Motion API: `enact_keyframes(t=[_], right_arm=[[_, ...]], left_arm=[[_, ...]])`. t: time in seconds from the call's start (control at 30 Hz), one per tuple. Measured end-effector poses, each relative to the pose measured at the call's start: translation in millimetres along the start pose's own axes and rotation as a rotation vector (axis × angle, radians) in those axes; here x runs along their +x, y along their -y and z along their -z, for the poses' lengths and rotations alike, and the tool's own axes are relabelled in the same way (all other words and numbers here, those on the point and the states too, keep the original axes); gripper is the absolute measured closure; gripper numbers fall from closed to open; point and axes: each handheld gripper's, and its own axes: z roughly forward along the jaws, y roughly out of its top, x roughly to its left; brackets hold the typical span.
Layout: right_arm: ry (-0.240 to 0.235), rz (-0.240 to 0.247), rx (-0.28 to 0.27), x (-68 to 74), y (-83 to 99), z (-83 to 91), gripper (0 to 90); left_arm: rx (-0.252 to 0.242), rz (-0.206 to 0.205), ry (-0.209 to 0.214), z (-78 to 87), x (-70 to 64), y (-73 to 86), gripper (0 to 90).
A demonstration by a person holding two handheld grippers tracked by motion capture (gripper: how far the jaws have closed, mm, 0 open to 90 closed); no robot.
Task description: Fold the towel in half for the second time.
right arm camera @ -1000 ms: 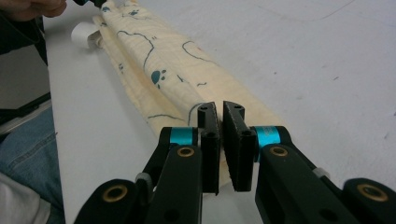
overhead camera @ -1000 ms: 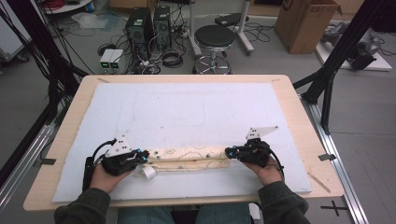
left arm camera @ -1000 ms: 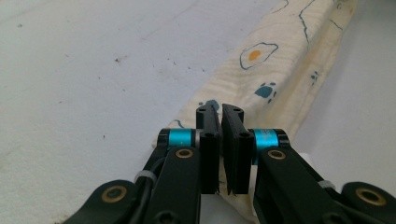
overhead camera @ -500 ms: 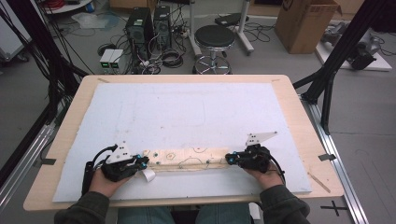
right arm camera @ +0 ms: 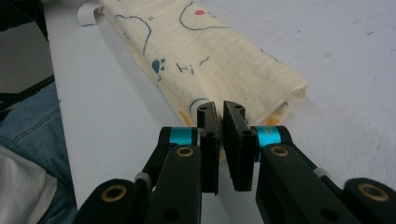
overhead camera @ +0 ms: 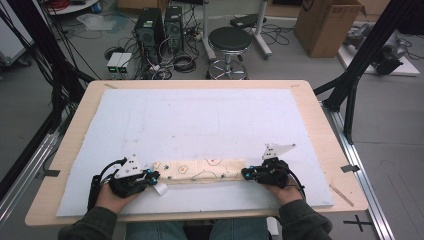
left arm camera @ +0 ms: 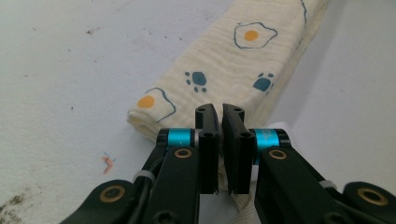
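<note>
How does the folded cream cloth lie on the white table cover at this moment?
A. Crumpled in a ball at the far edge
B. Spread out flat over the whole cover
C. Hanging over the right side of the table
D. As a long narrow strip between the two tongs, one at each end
D: the high view shows the cloth as a long narrow band, with the left tongs at one end and the right tongs at the other.

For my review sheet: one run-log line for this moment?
left gripper shut on cloth | right gripper shut on cloth | cloth folded long, on table
</note>
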Motion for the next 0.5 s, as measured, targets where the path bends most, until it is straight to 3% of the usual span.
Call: enact_keyframes(t=[0.07, 0.17, 0.37, 0.5], right_arm=[[0.003, 0.003, -0.002, -0.1, 0.4, -0.2, 83.0], [0.005, -0.008, -0.007, 0.6, 0.3, 0.6, 77.4], [-0.006, 0.003, -0.064, 5.0, -1.8, 6.4, 64.1], [-0.008, 0.005, -0.097, 7.5, -1.6, 14.4, 59.2]], left_arm=[[-0.002, 0.006, 0.001, 0.0, -0.1, 0.0, 83.0], [-0.009, 0.021, 0.021, 1.3, 0.7, -0.7, 74.6], [-0.036, 0.04, 0.052, 8.3, 0.1, -2.9, 58.8], [-0.072, 0.048, 0.057, 16.3, -1.4, -5.4, 54.1]])
